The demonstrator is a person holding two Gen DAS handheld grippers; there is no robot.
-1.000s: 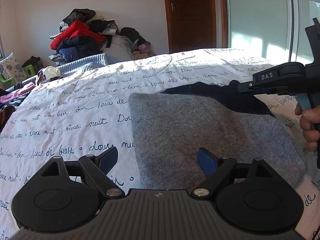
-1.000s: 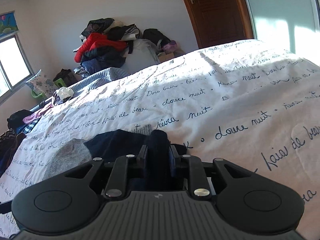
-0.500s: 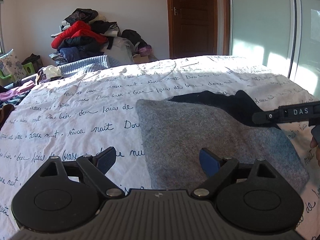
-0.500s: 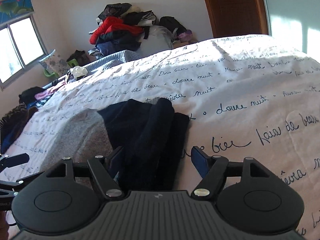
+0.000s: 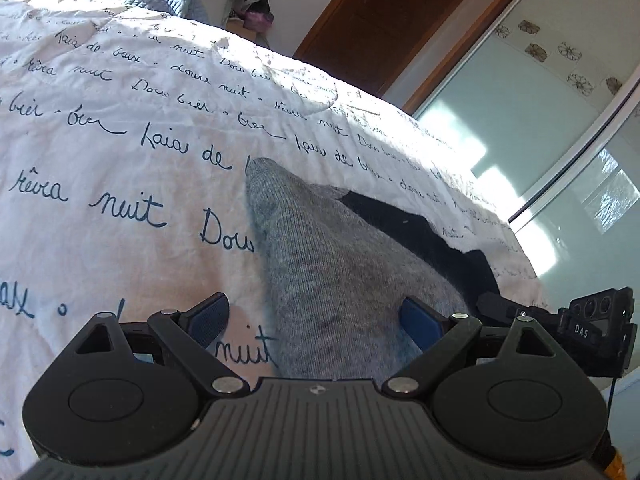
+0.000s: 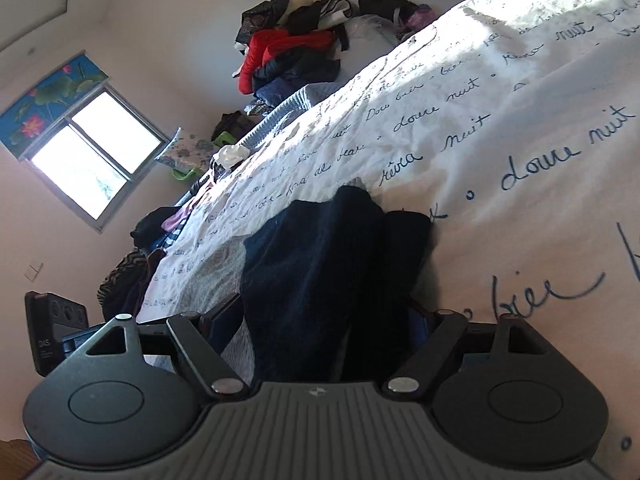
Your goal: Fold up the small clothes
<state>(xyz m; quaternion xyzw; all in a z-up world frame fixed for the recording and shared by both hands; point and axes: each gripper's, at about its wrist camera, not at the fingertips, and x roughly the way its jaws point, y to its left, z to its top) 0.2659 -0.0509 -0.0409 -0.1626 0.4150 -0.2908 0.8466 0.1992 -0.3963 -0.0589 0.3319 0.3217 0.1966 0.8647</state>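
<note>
Grey-and-navy knitted garment (image 5: 340,280) lies flat on the white script-printed bed cover (image 5: 120,160). Right tongs (image 6: 320,328) have just opened off the navy fold, now released; left tongs (image 5: 316,320) wide open over the grey edge. Fold placed; regrasp next, probably.

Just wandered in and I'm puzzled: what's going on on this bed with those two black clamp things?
A person is folding a small garment, its grey part and dark part lying on the lettered bedspread, with a hand-held gripper in each hand. The left gripper hangs open over the grey edge. The right gripper has just been opening, the dark fabric between its jaws, not pinched.
</note>
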